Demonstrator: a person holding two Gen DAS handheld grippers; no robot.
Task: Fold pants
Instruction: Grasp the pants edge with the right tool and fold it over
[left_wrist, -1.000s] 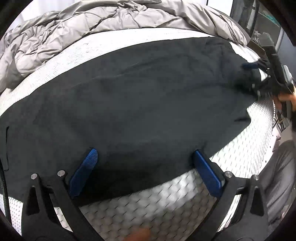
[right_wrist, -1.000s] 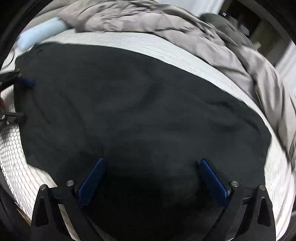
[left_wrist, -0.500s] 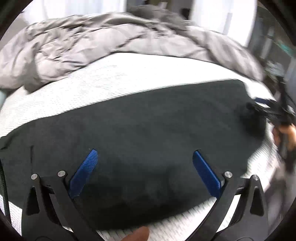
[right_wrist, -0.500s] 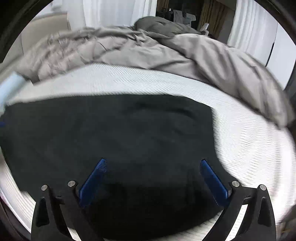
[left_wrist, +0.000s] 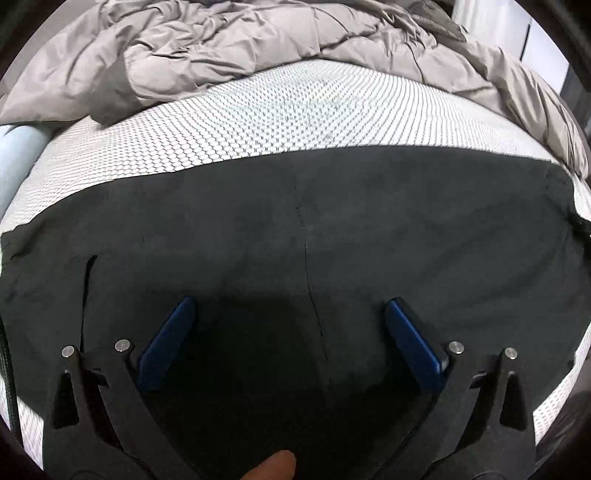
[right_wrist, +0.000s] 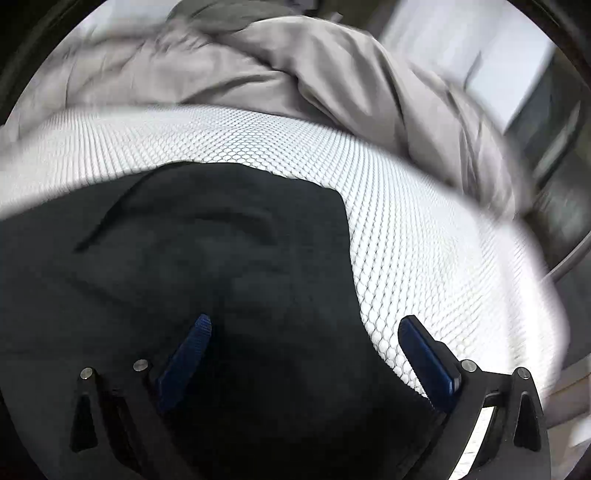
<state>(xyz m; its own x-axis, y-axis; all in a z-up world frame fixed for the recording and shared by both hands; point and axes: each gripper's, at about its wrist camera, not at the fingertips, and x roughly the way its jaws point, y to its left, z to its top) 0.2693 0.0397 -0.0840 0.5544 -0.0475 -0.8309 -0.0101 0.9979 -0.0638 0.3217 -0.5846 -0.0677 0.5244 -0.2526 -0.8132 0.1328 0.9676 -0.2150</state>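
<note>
A bed's white mattress, its cover printed in a fine honeycomb pattern, carries dark pants spread flat across the near half, from 9 to 3 o'clock in the left wrist view. A rumpled grey duvet is heaped along the far side, from 10 to 2 o'clock, with a pale blue pillow edge at 9 o'clock. In the blurred right wrist view, bare mattress lies at 3 o'clock of the pants
</note>
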